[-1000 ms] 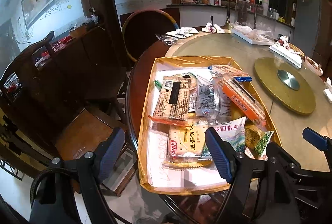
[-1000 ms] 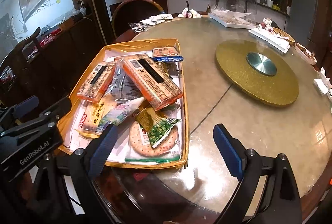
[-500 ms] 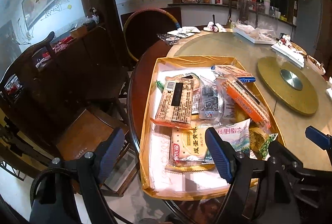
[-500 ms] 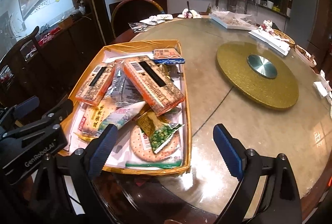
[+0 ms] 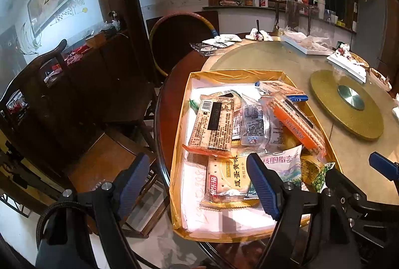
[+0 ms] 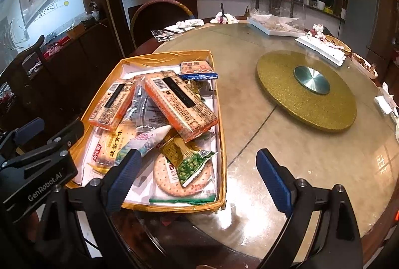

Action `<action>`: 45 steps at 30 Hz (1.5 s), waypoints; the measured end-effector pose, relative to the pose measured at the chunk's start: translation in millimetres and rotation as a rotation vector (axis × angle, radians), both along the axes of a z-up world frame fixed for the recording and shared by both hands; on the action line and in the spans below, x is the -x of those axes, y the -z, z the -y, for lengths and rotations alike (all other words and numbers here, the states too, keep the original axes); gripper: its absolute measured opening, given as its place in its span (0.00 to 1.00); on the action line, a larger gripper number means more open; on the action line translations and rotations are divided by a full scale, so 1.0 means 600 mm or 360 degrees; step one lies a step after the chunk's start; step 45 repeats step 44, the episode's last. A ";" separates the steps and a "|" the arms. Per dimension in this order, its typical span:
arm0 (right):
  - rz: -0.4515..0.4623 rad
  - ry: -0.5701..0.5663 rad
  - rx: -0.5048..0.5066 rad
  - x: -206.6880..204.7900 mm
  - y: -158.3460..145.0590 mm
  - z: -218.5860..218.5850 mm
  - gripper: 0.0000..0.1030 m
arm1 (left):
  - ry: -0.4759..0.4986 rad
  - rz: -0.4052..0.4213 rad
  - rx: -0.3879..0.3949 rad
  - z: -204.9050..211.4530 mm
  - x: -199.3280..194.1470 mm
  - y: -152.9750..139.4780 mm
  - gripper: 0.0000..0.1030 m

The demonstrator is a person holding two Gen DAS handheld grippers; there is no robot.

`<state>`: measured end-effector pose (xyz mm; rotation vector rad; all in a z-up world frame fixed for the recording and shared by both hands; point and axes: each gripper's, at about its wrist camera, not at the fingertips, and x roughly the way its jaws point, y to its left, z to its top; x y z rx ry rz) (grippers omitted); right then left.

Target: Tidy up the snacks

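Note:
A gold-rimmed tray (image 5: pixel 178 151) (image 6: pixel 104 99) sits at the near left edge of the round table, piled with snack packs. On top lie two orange cracker packs (image 6: pixel 180 103) (image 6: pixel 112 103), a yellow biscuit pack (image 5: pixel 228 179), a white pouch (image 5: pixel 280 164), a green pea packet (image 6: pixel 190 165) and a round cracker pack (image 6: pixel 174 180). My left gripper (image 5: pixel 199 184) is open and empty, above the tray's near left corner. My right gripper (image 6: pixel 199 175) is open and empty, above the tray's near right corner. Each gripper shows in the other's view.
A gold turntable (image 6: pixel 306 89) sits mid-table. White trays with food (image 6: pixel 321 47) and wrappers (image 6: pixel 184 24) line the far side. Wooden chairs (image 5: pixel 104 159) (image 5: pixel 179 42) stand left of the table, a dark sideboard (image 5: pixel 74 69) beyond.
Both grippers have drifted slightly back and left, so the tray sits a little further right and lower in both views. Jaws stay open.

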<state>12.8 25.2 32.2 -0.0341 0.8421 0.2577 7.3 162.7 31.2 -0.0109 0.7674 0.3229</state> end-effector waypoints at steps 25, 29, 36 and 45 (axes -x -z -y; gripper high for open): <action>0.0032 -0.0016 0.0065 -0.001 0.004 -0.019 0.91 | -0.0019 -0.0011 -0.0034 -0.004 0.000 0.008 0.78; 0.0032 -0.0020 0.0036 0.001 0.002 -0.019 0.90 | -0.0011 -0.0017 -0.0038 -0.003 0.000 0.009 0.78; 0.0038 0.0019 0.0061 -0.003 0.002 -0.016 0.90 | 0.0000 -0.0009 -0.0036 -0.002 -0.002 0.005 0.78; 0.0073 0.0019 0.0070 -0.006 -0.001 -0.019 0.90 | 0.0012 0.0031 -0.0085 0.003 0.001 0.002 0.78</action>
